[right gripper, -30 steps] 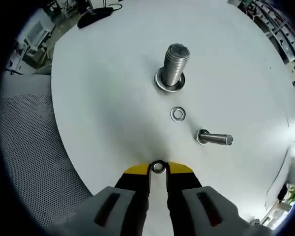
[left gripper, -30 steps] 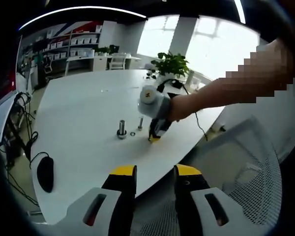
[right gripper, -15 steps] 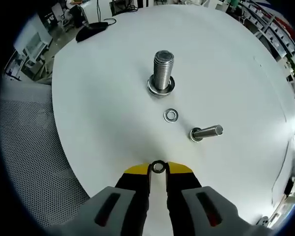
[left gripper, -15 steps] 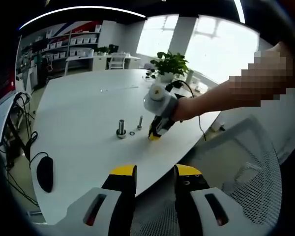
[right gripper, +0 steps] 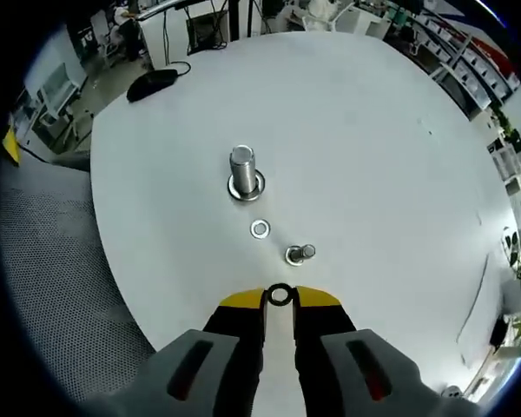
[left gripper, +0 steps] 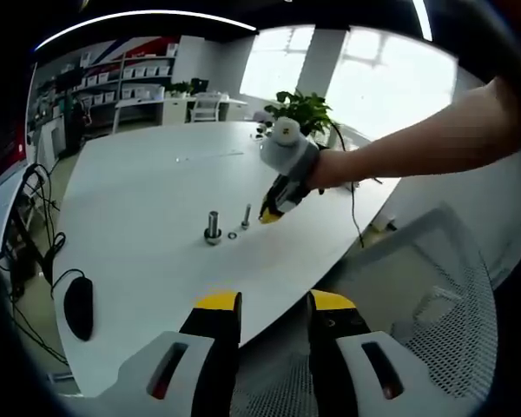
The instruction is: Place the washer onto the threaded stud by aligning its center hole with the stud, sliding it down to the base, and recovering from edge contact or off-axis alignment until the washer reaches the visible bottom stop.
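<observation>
White table [right gripper: 373, 156], washer [right gripper: 280, 295] seemingly between jaws.

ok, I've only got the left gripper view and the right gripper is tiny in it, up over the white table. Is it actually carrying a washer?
Observer: Yes. In the right gripper view, a small silver metal washer is pinched between the yellow-tipped fingers of the right gripper.
Operator: Is the big stud bare?
Observer: No. The large upright threaded steel stud has a flat metal ring around its base. I can't tell if that is a washer or a flange.
Operator: Lined up yet?
Observer: No. In that view a loose silver washer and a smaller steel bolt on the table lie between the held washer and the stud.
</observation>
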`<move>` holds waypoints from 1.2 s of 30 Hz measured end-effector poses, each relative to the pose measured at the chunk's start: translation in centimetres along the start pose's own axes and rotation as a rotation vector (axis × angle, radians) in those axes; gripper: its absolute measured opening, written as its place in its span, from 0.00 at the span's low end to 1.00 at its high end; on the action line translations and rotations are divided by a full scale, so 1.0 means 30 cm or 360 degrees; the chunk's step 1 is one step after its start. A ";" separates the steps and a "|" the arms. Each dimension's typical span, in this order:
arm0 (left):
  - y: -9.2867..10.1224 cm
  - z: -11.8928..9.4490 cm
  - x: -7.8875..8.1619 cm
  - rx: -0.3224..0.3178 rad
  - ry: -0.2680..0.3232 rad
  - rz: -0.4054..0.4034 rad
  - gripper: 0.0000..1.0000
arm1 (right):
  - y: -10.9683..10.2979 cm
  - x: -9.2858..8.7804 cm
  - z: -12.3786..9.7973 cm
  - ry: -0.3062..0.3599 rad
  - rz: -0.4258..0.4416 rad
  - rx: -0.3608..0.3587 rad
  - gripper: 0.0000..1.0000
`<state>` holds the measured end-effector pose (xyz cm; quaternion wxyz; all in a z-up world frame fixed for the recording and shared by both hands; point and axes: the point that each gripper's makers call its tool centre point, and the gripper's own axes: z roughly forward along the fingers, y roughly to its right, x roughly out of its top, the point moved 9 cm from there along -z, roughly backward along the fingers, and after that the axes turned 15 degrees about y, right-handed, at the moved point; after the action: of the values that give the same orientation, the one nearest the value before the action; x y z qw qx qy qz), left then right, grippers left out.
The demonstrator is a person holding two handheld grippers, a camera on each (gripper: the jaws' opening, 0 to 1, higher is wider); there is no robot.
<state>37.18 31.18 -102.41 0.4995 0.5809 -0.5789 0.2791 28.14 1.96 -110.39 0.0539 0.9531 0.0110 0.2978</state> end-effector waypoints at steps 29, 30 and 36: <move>0.007 -0.005 0.007 -0.0007 0.0001 0.0001 0.28 | 0.039 0.077 0.034 -0.0008 -0.0207 -0.0006 0.13; 0.009 -0.007 0.009 -0.0007 0.0001 0.0001 0.28 | 0.035 0.080 0.033 -0.0007 -0.0212 -0.0001 0.13; 0.004 -0.002 0.003 -0.0004 0.0001 0.0002 0.28 | 0.034 0.074 0.038 -0.0015 -0.0207 0.0011 0.13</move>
<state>37.09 31.22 -102.28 0.5003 0.5798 -0.5795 0.2788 30.61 0.94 -109.94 0.0700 0.9519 0.0736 0.2890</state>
